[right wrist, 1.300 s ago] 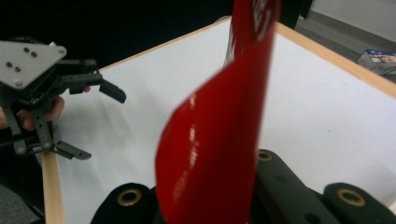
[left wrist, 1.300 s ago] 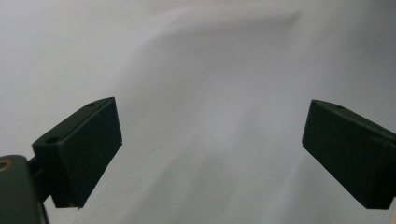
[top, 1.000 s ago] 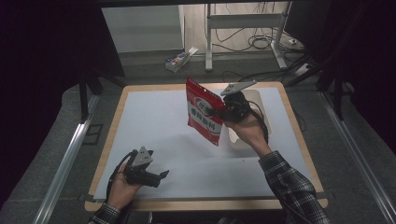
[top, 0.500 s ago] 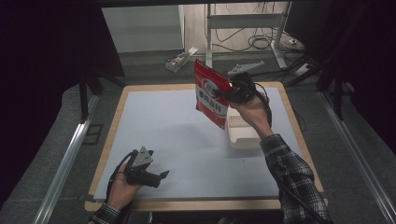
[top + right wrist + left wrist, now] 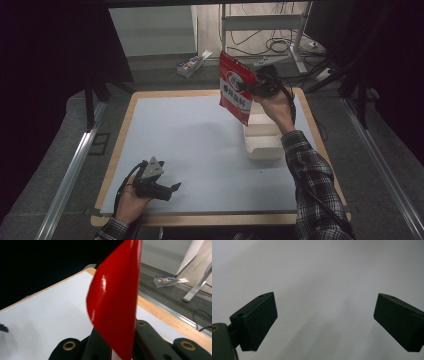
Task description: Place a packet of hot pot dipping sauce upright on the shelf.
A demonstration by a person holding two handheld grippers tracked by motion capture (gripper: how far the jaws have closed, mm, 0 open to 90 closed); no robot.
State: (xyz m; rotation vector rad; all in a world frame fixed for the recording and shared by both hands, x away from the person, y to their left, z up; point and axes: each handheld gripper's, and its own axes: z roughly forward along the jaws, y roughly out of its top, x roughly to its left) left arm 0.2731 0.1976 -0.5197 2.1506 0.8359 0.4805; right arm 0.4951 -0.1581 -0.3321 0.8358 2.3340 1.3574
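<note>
A glossy red snack bag (image 5: 236, 89) with a white label hangs in the air over the table's far right side, and my right gripper (image 5: 249, 86) is shut on its edge. In the right gripper view the red bag (image 5: 115, 300) stands upright between the black jaws. A white open box (image 5: 263, 138) sits on the table below that hand. Near the front left edge my left gripper (image 5: 172, 189) lies low on the table, open, with nothing between its fingers (image 5: 255, 322).
The table (image 5: 190, 145) has a pale blue-grey top with a wooden rim. A small printed carton (image 5: 191, 62) lies on the floor beyond the far edge, near a metal stand and cables. Metal rails run along both sides.
My right gripper has carried the red bag up and toward the far right of the table. The left gripper has stayed in place.
</note>
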